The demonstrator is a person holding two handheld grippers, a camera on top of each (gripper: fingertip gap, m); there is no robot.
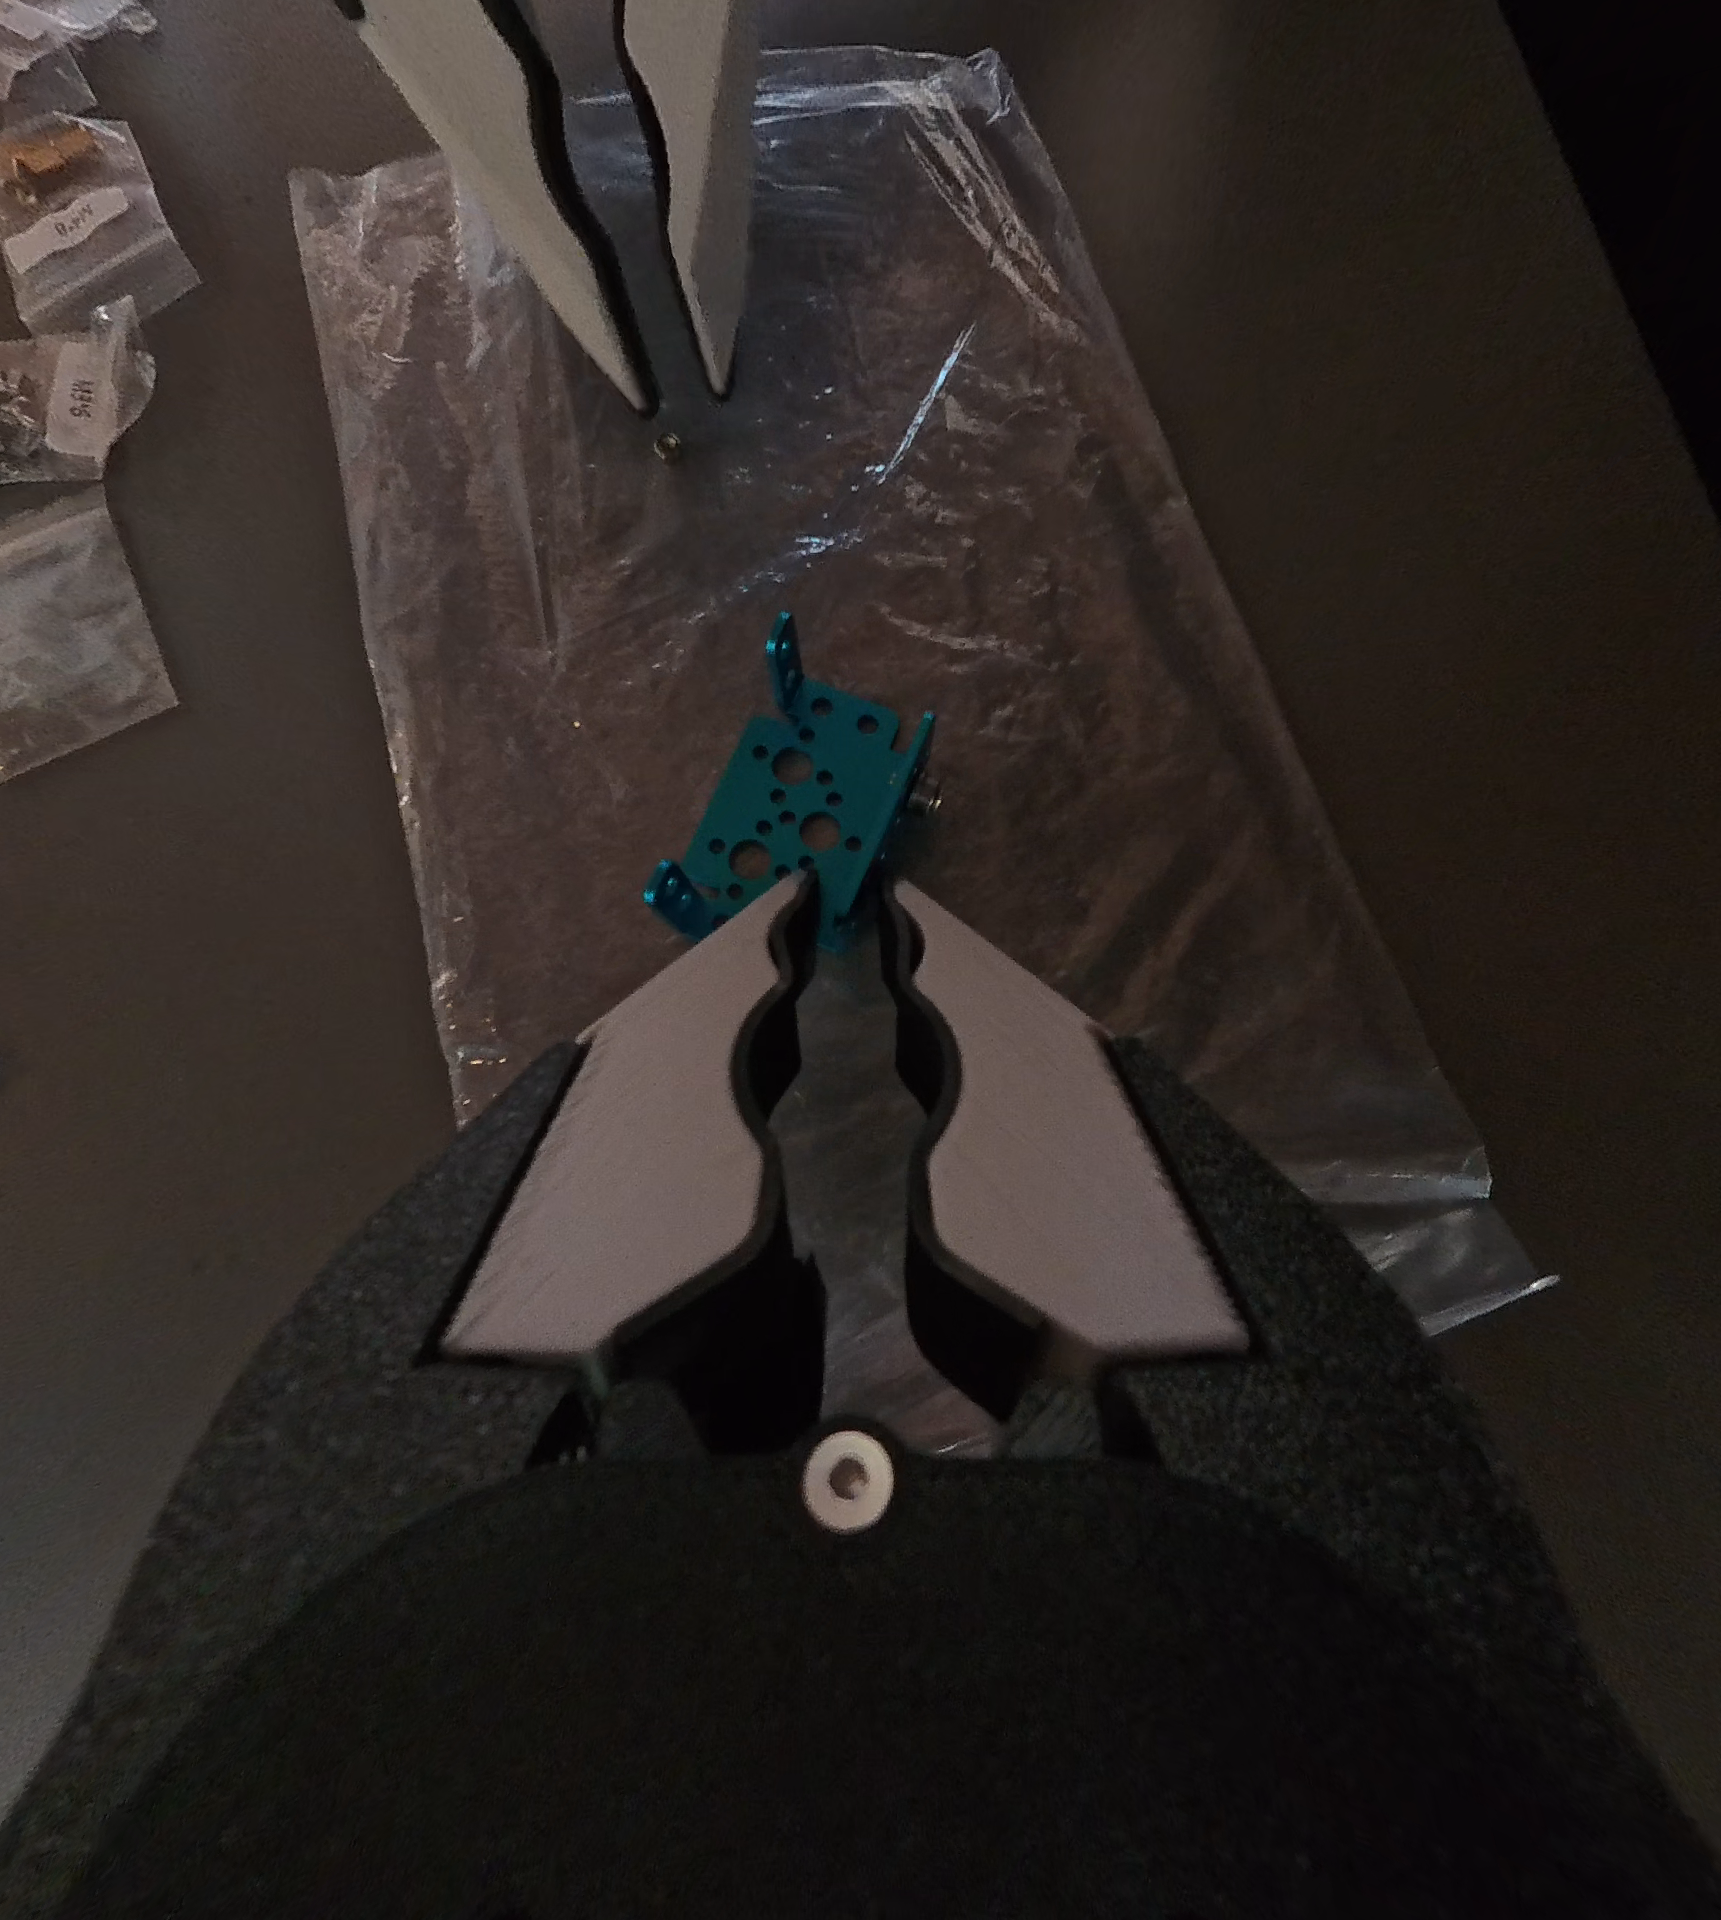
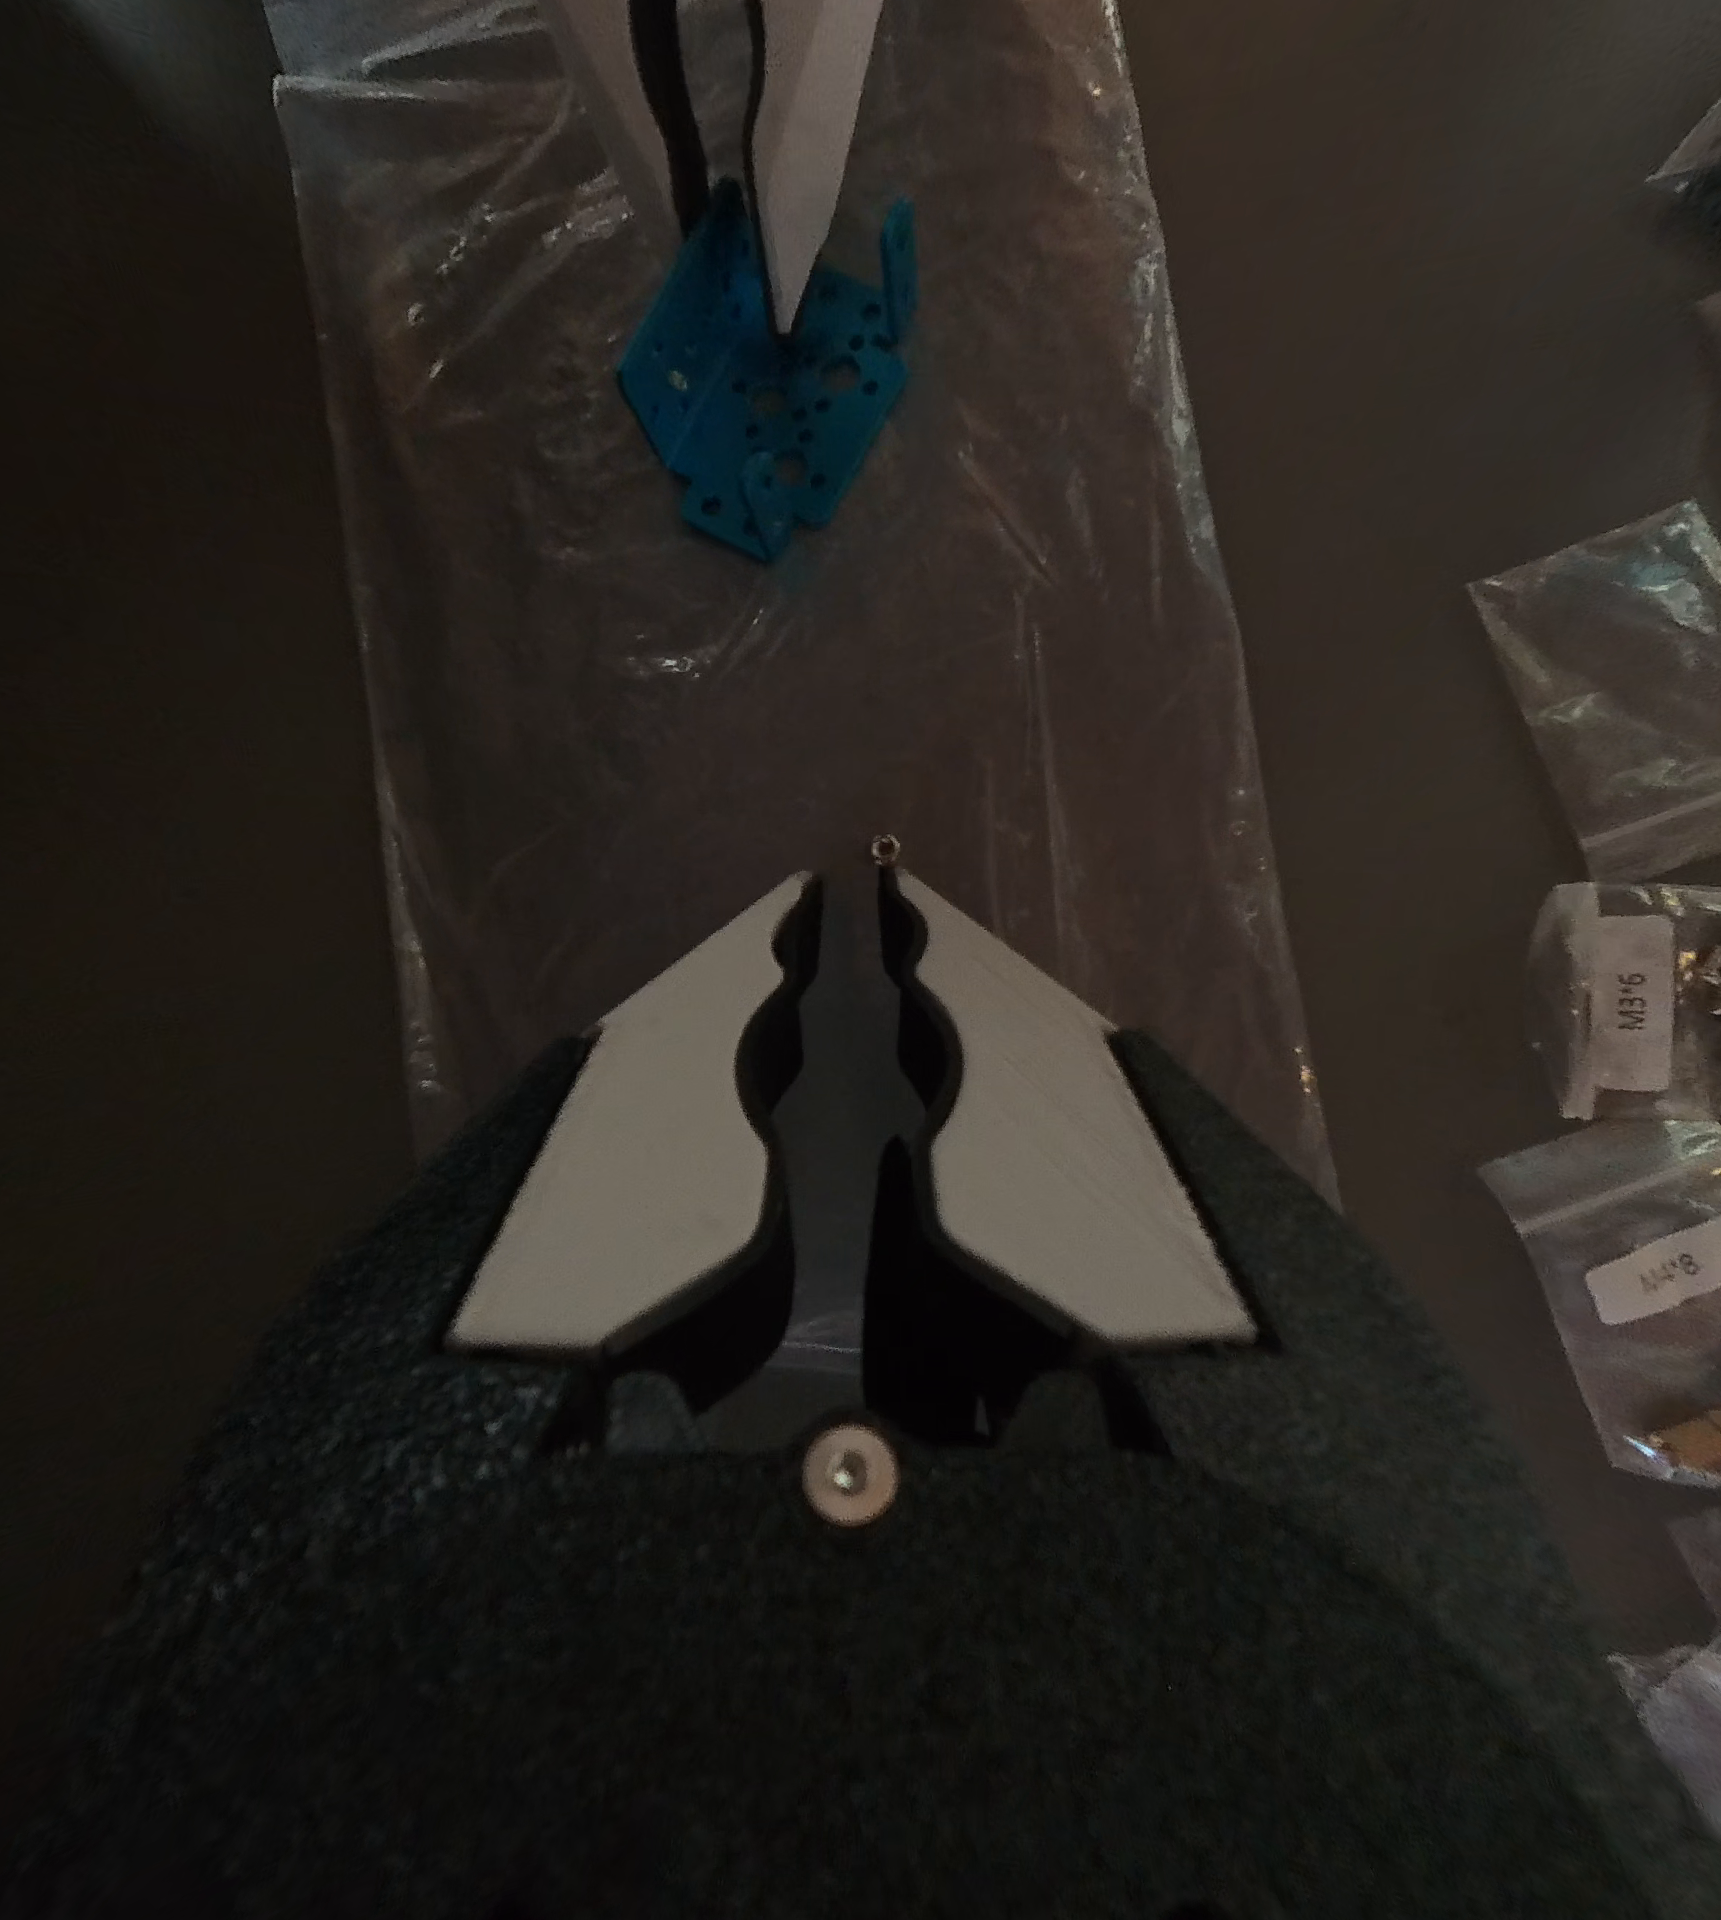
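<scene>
Teal perforated metal bracket (image 1: pixel 802 805) lies on a clear crinkled plastic sheet (image 1: pixel 1095 644), its near side wall pinched by the left gripper (image 1: pixel 845 894), seemingly steadying it, while the right gripper (image 2: pixel 848 883), jaws slightly apart, holds nothing beside 1 tiny brass nut (image 2: pixel 882 850).

Left gripper (image 1: pixel 843 896) has its 2 fingers nearly closed, pinching something between the tips. Right gripper (image 2: pixel 848 881) points back at it, tips a small gap apart, empty.
</scene>
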